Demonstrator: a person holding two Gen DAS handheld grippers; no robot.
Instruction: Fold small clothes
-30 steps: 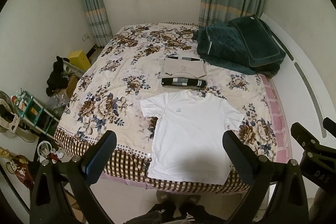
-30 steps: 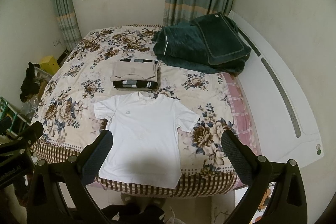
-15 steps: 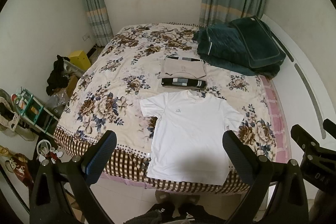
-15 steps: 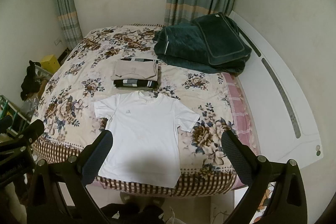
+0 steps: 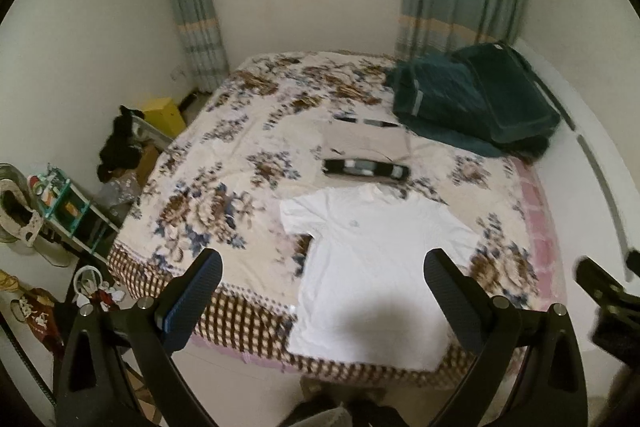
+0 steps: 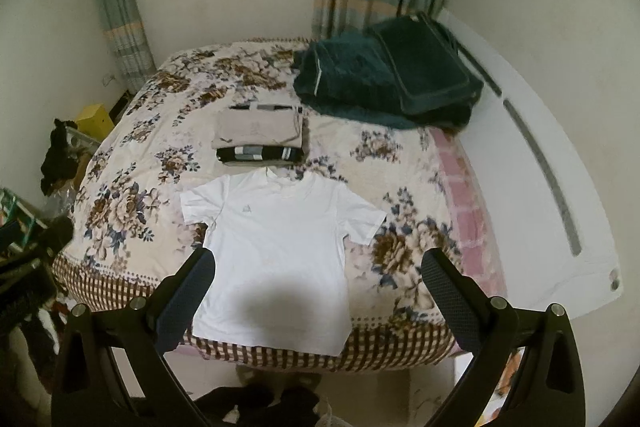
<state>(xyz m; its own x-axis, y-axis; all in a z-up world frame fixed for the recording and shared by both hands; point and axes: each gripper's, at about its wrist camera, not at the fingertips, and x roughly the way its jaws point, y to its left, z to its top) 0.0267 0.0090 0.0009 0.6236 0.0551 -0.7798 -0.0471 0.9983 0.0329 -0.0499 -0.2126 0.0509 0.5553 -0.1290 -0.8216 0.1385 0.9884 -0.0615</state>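
Left wrist view is motion-blurred, so the bed [image 5: 248,163] print and the folded pile smear; the logo on the shirt chest is too small to read in either view. Bottom of both pics cuts off the gripper bodies and a dark heap on the floor.

White t-shirt [image 6: 276,251] lies flat, face up, sleeves out, at the near edge of the bed, hem hanging just over the checked border; a shadow falls across its lower half. Just beyond the collar sits a stack of folded clothes [image 6: 260,139], beige on top, striped dark one under. Dark green blanket [image 6: 384,83] heaped far right.

Left gripper [image 5: 322,303] and right gripper [image 6: 318,301] both hover w/ fingers spread wide, holding nothing, above the bed edge.

Only left view shows the shelf rack [image 5: 68,211] and the right gripper's edge; only right view shows the full white headboard [image 6: 560,211].
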